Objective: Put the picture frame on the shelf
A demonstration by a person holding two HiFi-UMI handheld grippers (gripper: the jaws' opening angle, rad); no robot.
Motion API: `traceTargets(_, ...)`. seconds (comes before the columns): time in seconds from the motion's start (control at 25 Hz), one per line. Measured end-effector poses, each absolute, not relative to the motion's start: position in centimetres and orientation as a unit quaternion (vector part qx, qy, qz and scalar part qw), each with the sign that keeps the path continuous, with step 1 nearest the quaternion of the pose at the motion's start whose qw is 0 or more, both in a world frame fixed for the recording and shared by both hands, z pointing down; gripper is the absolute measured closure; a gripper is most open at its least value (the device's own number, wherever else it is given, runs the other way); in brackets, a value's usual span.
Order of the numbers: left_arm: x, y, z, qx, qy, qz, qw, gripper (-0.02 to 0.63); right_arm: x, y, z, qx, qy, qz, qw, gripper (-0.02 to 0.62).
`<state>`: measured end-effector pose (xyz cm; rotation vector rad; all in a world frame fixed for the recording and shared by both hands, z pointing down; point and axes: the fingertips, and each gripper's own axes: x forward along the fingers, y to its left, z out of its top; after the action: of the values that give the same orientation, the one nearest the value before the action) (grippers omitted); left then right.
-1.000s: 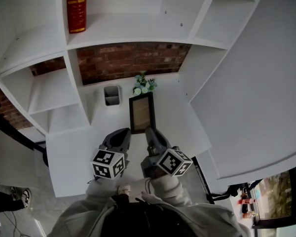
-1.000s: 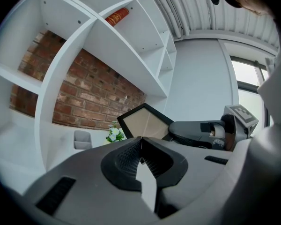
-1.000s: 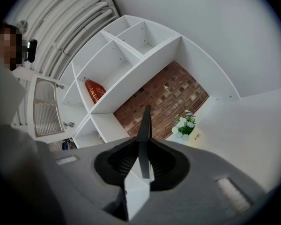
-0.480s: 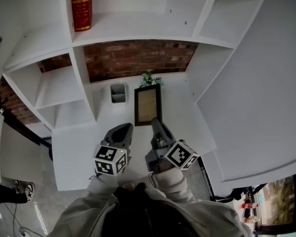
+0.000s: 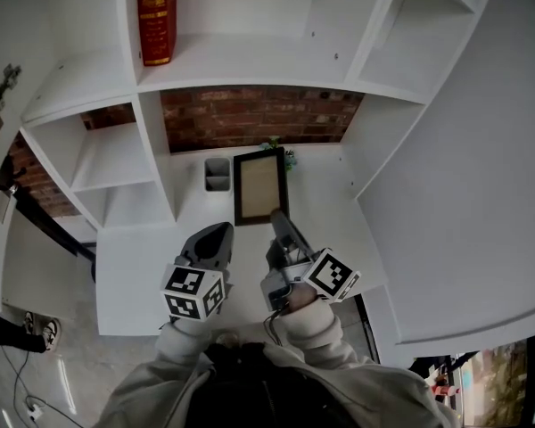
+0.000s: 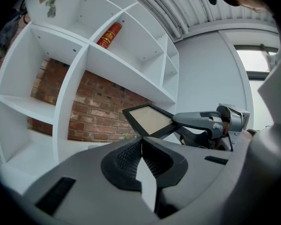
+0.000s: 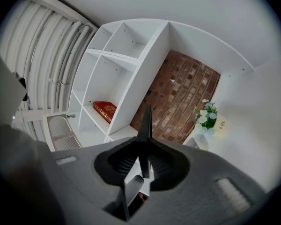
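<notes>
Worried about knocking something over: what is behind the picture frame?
A small bunch of flowers near the brick wall. From the head view the picture frame covers most of it; only leaves peek out.

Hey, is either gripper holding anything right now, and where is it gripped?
The right gripper holds the picture frame, clamped on its near edge, close to a corner. The left gripper is shut and empty.

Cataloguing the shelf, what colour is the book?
The book is red with gold markings, clearest in the head view.
</notes>
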<state>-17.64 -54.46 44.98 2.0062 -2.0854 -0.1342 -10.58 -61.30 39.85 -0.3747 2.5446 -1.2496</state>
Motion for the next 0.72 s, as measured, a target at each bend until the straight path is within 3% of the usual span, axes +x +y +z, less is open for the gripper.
traceTargets(0.72,-18.9,-52.0,39.0,0.659,-0.748,-0.035,0.067,0.603,-12.0,-60.9,33.4,-0.04,0.862,-0.48,0.158,0.529)
